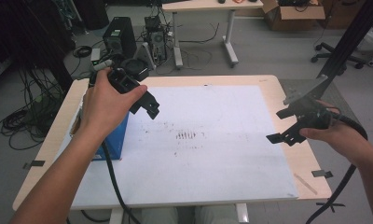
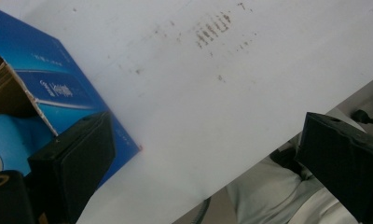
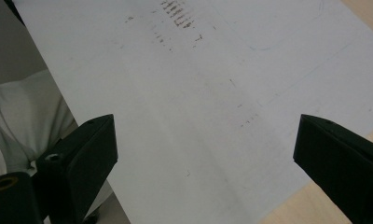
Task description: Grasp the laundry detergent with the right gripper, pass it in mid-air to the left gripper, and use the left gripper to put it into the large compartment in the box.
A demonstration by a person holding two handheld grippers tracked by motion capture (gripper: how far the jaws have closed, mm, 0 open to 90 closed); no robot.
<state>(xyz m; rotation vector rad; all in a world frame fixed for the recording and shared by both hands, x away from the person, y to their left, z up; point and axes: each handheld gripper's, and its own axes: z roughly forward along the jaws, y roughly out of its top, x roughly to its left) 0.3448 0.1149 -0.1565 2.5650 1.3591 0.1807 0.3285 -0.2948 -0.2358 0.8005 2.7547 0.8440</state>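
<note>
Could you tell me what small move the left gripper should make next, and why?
Probably lower the left gripper toward the open top of the blue box. Its jaws stand wide open with nothing between them, it hovers above the white sheet beside the box, and the box is the nearest thing. The right gripper, also open, is held far off.

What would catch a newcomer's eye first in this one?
Probably the two black grippers held above the table: the left gripper over the white sheet's left part, the right gripper at its right edge, both with jaws wide open and holding nothing. Next, the blue box with its top torn open, at the sheet's left edge under the left hand, and the dark smudges mid-sheet.
</note>
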